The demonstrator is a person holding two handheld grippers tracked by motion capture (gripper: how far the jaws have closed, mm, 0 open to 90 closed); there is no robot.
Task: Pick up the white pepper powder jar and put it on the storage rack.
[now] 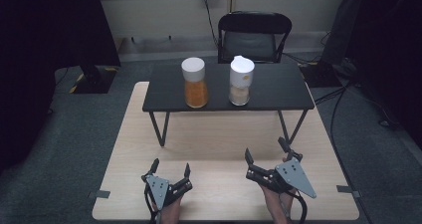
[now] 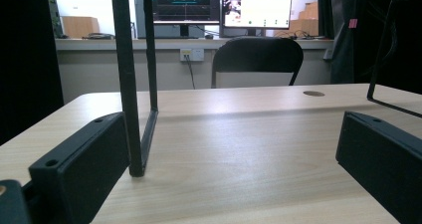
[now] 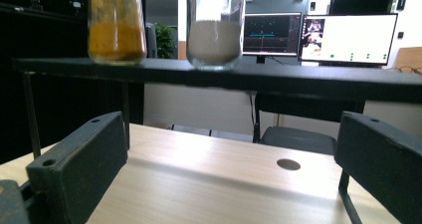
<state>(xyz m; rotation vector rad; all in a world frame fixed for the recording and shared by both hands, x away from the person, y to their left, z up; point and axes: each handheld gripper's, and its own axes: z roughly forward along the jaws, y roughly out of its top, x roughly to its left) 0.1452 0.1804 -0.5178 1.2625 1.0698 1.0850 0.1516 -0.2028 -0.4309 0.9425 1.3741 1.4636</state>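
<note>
My high view is dim and soft, its corners dark. Light from above casts the black shelf [image 1: 268, 87]'s shadow onto the table [image 1: 134, 149]. Bright monitors [image 3: 348, 37] glare; near jaws blur.

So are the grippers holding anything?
No. The left gripper and right gripper are both open and hold nothing; the jars stand untouched.

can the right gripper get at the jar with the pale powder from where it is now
Probably yes: the right gripper is open, and the pale powder jar stands unblocked near the black shelf's front edge.
</note>
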